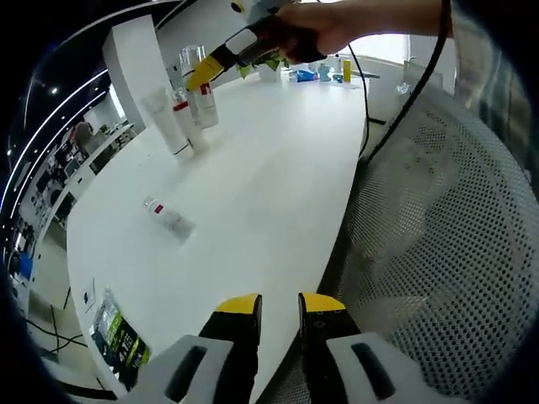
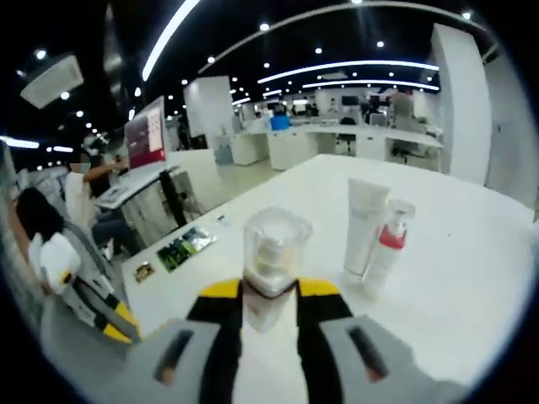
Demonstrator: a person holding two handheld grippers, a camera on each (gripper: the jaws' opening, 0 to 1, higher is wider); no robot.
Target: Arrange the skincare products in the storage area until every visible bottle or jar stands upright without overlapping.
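Right tool (image 2: 269, 296) grips clear-capped bottle (image 2: 271, 265) upright, cap pointing up.

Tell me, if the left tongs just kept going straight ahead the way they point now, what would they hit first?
Probably nothing soon. The left tongs point out over the bare white table. The small bottle lying on its side is off to one side of that line. Depth is hard to judge here.
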